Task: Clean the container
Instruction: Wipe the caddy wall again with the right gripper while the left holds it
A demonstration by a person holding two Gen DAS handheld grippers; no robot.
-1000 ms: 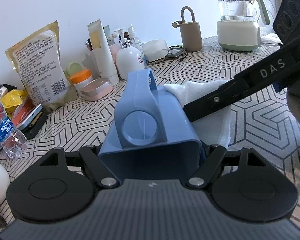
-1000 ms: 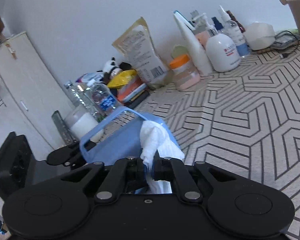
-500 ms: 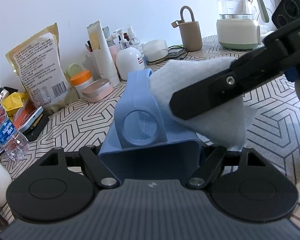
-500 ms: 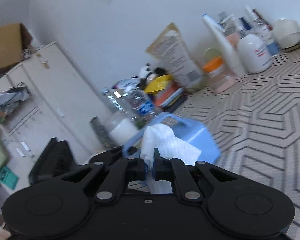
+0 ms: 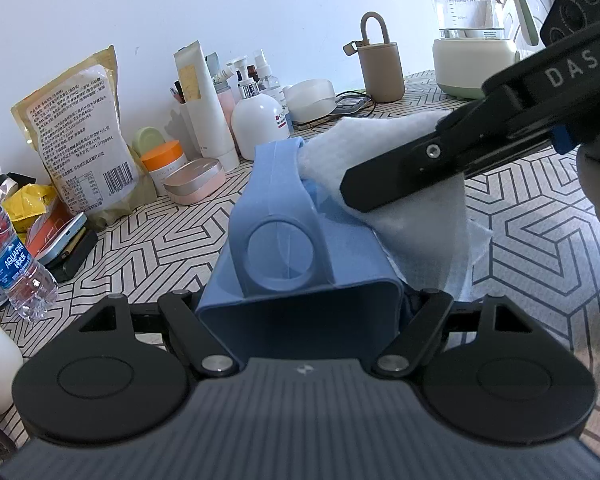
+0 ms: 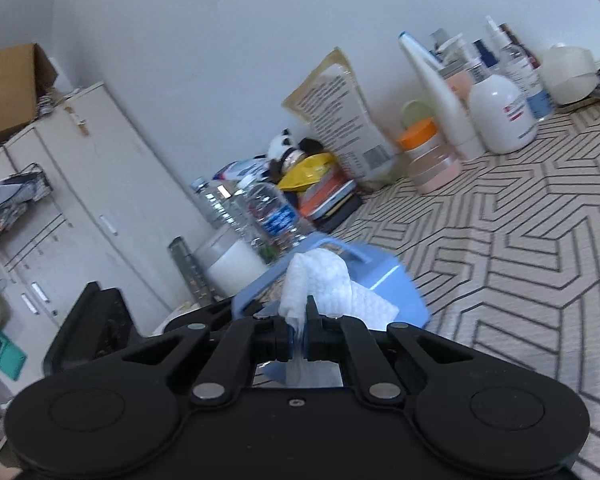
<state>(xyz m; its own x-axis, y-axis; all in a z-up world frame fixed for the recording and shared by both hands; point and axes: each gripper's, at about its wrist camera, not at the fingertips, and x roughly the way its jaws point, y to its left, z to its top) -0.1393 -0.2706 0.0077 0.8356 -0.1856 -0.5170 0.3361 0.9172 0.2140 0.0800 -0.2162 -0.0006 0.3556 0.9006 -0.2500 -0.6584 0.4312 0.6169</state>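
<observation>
Blue container; white cloth; black grippers; tablecloth cream with dark geometric lines; orange-lidded jar; tan pouch; pale green kettle base.

The blue container looks like smooth matt plastic. The white cloth against it is soft and fuzzy, with a dimpled weave up close. The right gripper is matt black plastic with shiny metal pivot pins. The worktop wears a printed geometric cover, dull. At its far edge, a glossy foil pouch and a clear glass kettle.
</observation>
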